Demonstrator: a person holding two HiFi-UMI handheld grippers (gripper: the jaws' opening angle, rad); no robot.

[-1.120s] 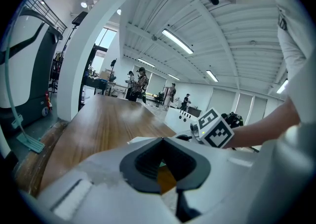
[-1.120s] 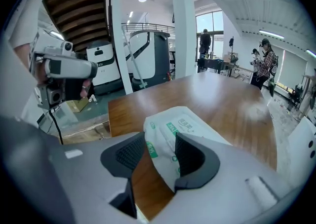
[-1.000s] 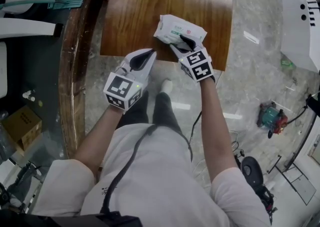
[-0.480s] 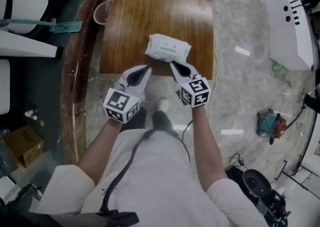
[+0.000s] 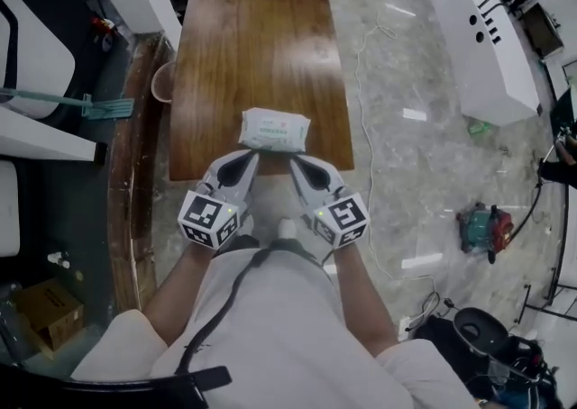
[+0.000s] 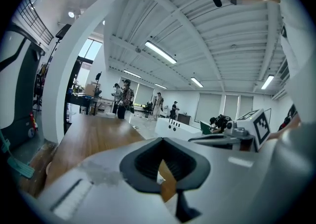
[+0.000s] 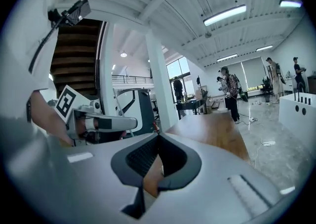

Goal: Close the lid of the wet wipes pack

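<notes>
The wet wipes pack (image 5: 274,128), white with green print, lies near the front edge of the wooden table (image 5: 252,38). Its lid looks flat, though it is small in the head view. My left gripper (image 5: 245,157) hangs just in front of the pack's left end, shut and empty. My right gripper (image 5: 296,162) sits in front of the pack's right end; its jaws have just been closing with nothing between them. Neither touches the pack. The left gripper view shows its jaws (image 6: 161,140) meeting over the tabletop. The right gripper's jaws (image 7: 159,136) meet the same way.
A round tub (image 5: 162,83) stands beside the table's left edge. A white cabinet (image 5: 482,47) is on the floor to the right, a red and green tool (image 5: 487,222) below it. A green broom (image 5: 81,105) and a cardboard box (image 5: 45,308) lie left. People stand far off.
The right gripper came off the pack, drew back and rose while its jaws closed. The left gripper rose too. The pack stays on the table.
</notes>
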